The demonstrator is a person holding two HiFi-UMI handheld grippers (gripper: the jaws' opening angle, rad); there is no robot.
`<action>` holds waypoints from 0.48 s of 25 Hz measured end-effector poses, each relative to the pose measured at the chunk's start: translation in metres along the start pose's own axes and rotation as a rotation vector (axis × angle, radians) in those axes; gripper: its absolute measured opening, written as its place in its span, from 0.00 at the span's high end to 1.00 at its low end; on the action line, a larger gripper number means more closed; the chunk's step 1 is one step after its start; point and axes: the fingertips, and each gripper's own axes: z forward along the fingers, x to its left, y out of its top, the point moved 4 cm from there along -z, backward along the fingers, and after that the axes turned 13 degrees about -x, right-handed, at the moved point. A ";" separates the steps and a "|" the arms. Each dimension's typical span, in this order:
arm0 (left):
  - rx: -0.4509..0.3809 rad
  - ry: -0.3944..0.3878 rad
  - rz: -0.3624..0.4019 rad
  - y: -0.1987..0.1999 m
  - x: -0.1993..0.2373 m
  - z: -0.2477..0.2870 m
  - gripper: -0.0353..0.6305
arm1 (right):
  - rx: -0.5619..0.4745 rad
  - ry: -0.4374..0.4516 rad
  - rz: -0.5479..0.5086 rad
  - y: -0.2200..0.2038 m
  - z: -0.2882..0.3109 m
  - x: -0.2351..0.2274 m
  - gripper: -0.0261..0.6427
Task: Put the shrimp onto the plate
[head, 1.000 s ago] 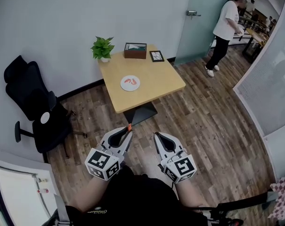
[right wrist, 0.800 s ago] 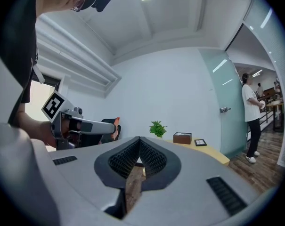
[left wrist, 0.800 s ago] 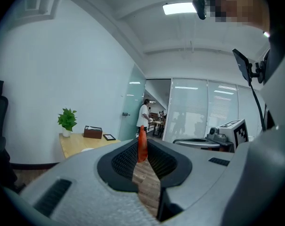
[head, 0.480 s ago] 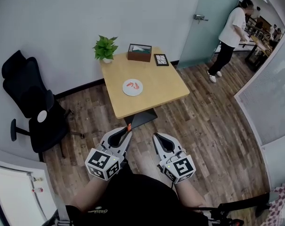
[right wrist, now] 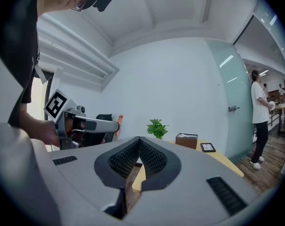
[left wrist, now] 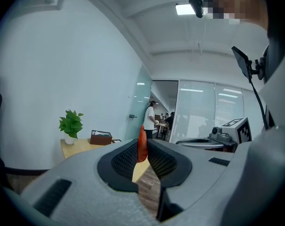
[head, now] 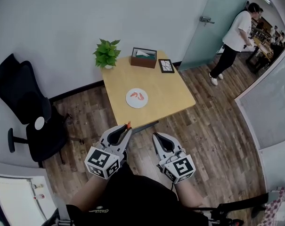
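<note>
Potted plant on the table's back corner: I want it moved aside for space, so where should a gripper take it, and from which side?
Take the white pot below the leaves, which spread wider and would give. Come in level from the table's open front, since the wall stands close behind. The right gripper probably suits best: the left gripper holds a shrimp.

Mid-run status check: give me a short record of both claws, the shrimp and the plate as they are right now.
left claw: shut on a small orange shrimp, pinched at the tips
right claw: shut, nothing between the tips
round white plate: on the light wooden table
plate contents: orange shrimp pieces already there
claw position: both over the wood floor, short of the table's near edge
task state: held shrimp not yet on the plate
</note>
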 end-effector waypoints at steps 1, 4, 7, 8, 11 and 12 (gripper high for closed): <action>0.000 -0.003 -0.002 0.003 0.012 0.006 0.85 | 0.003 -0.008 -0.001 0.000 0.012 -0.003 0.96; 0.000 -0.024 -0.008 0.011 0.048 0.027 0.85 | 0.001 -0.017 -0.008 0.002 0.052 -0.013 0.96; 0.001 -0.045 -0.013 0.020 0.084 0.049 0.85 | 0.026 -0.045 -0.027 0.001 0.091 -0.024 0.96; 0.001 -0.051 -0.013 0.023 0.097 0.055 0.85 | 0.027 -0.048 -0.029 -0.001 0.104 -0.027 0.96; 0.004 -0.072 -0.016 0.030 0.135 0.075 0.85 | 0.041 -0.055 -0.034 -0.007 0.143 -0.036 0.96; 0.006 -0.079 -0.017 0.031 0.146 0.081 0.85 | 0.043 -0.058 -0.034 -0.007 0.155 -0.038 0.96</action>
